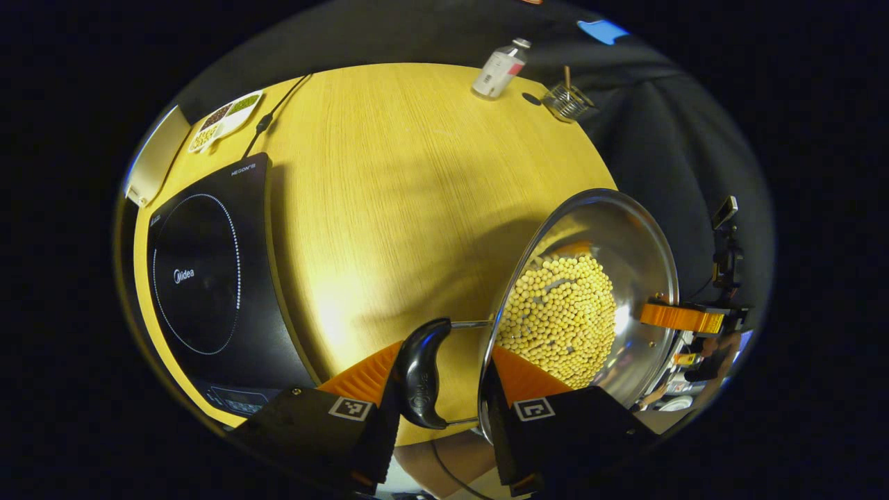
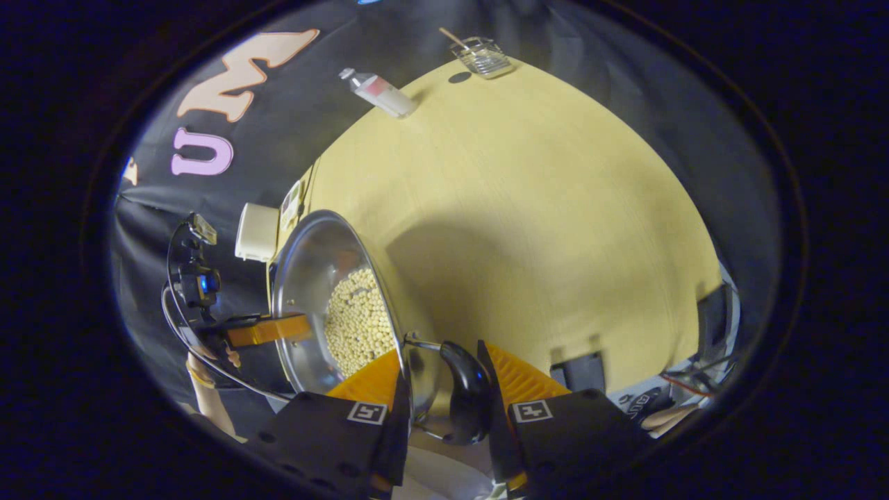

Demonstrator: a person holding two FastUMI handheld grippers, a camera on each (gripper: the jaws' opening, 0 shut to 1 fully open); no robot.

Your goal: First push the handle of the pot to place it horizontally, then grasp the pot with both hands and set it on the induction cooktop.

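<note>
A steel pot [image 1: 625, 236] of yellow beans [image 1: 562, 312] hangs between both grippers, right of the black induction cooktop [image 1: 201, 278]. My left gripper [image 1: 444, 357] is shut on the pot's near side: one orange finger lies outside its black handle [image 1: 420, 375], the other inside the rim. At the far rim the right gripper's orange finger [image 1: 680, 318] holds on. In the right gripper view, my right gripper [image 2: 439, 361] clamps the other black handle [image 2: 469, 399] and the wall of the pot [image 2: 312, 257]. The left gripper's finger [image 2: 267, 330] shows across the beans [image 2: 354, 312].
On the round wooden table [image 1: 417, 173], a bottle [image 1: 500, 69] and a wire basket [image 1: 568, 101] holding a stick stand at the far edge. A white tray [image 1: 226, 118] of grains and a pale board [image 1: 156, 156] lie beyond the cooktop. Its cable [image 1: 267, 118] runs off the back.
</note>
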